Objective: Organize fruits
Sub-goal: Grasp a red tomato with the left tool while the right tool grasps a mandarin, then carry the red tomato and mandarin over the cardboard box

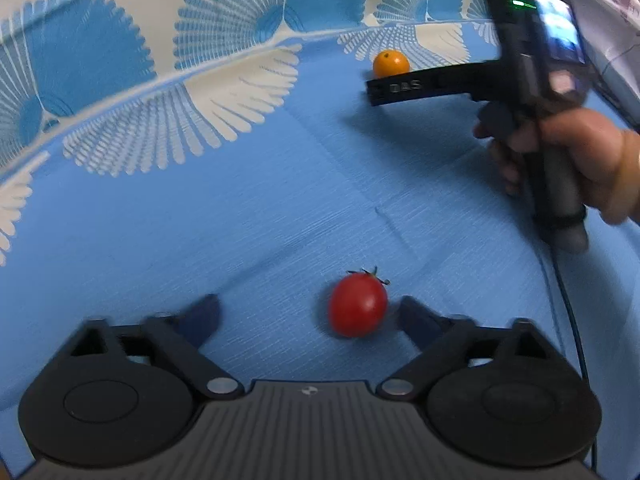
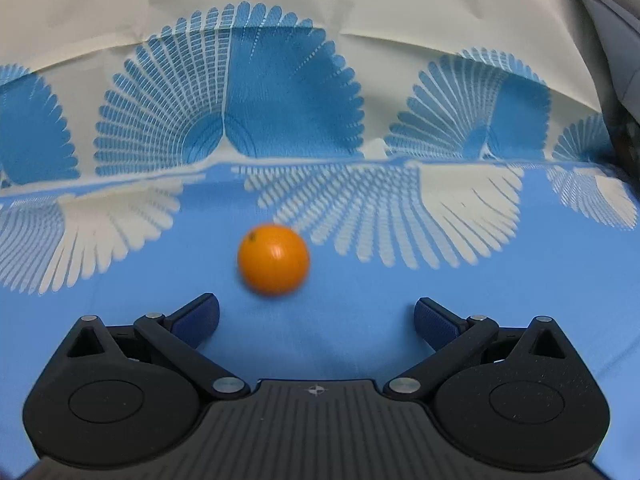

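A blue cloth (image 1: 240,220) printed with pale and blue fan shapes covers the whole working surface and rises at the back, where its ground turns cream. On it lie two fruits, well apart from each other. The right gripper (image 2: 316,320) looks along the cloth with its jaws standing wide apart and nothing between them; its blue fingertips (image 2: 200,314) flank bare fabric. From the left wrist view the same tool shows in side profile at the upper right, held by the person's right hand (image 1: 576,160) around its dark handle, with a small lit screen and a green light on its body and a cable trailing down from the grip. The left gripper (image 1: 310,316) points down at the cloth, jaws apart and clamped on nothing. The orange (image 2: 273,259), round with a dark stem dot on top, rests just ahead of the right gripper's fingertips, a little left of the midline, slightly blurred and not touched by either pad. In the left wrist view that orange (image 1: 391,63) sits far back, just behind the right gripper's extended finger. The red cherry tomato (image 1: 357,304), green calyx at its top, lies between the left gripper's fingers, close beside the right-hand finger (image 1: 416,320); whether they touch is unclear.
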A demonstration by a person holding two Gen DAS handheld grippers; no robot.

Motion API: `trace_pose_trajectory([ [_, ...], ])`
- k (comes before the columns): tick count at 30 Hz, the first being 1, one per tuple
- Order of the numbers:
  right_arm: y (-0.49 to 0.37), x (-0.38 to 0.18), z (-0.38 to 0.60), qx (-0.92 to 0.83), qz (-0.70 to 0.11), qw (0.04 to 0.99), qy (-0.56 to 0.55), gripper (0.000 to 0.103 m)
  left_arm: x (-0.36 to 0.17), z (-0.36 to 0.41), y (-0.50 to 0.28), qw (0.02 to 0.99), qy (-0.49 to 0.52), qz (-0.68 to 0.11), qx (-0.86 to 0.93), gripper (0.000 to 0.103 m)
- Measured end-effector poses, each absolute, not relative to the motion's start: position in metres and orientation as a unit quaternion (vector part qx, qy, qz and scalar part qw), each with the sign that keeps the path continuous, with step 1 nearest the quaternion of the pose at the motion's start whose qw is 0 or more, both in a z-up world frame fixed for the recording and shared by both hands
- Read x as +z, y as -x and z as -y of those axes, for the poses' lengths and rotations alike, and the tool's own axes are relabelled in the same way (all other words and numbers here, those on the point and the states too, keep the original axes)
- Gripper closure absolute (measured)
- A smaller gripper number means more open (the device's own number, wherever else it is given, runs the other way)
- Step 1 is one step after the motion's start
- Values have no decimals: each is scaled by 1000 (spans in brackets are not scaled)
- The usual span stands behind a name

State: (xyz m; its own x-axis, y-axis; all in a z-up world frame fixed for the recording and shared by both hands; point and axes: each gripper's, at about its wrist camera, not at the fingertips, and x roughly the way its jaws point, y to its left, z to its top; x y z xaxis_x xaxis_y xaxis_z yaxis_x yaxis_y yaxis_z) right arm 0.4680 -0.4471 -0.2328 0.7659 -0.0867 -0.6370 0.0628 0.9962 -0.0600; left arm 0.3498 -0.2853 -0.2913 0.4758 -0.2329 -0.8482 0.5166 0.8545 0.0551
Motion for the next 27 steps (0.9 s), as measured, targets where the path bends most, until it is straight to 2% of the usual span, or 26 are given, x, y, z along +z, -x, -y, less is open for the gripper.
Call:
trace_pose_trajectory([
  [1, -470, -233, 447, -36, -339, 940, 18, 1, -289, 287, -348, 847, -162, -455, -220, 37],
  [2, -472, -232, 447, -28, -336, 941, 14, 1, -287, 289, -346, 847, -167, -452, -223, 64],
  [3, -472, -231, 448, -21, -329, 944, 9, 11, -284, 290, -346, 844, -164, -454, -233, 72],
  [4, -471, -229, 449, -17, -321, 947, 9, 37, -281, 289, -346, 840, -153, -461, -242, 72],
  [6, -467, -224, 450, -10, -320, 947, 8, 64, -276, 286, -345, 840, -128, -460, -259, 72],
  [11, -433, -209, 463, -32, -317, 948, -20, 64, -255, 281, -329, 851, -123, -443, -255, 72],
  [17, -342, -163, 463, -43, -298, 950, -81, 64, -208, 254, -272, 862, -102, -442, -228, 72],
  [27, -174, -73, 383, 8, -262, 961, -85, 63, -118, 166, -146, 877, -92, -436, -182, 72],
])
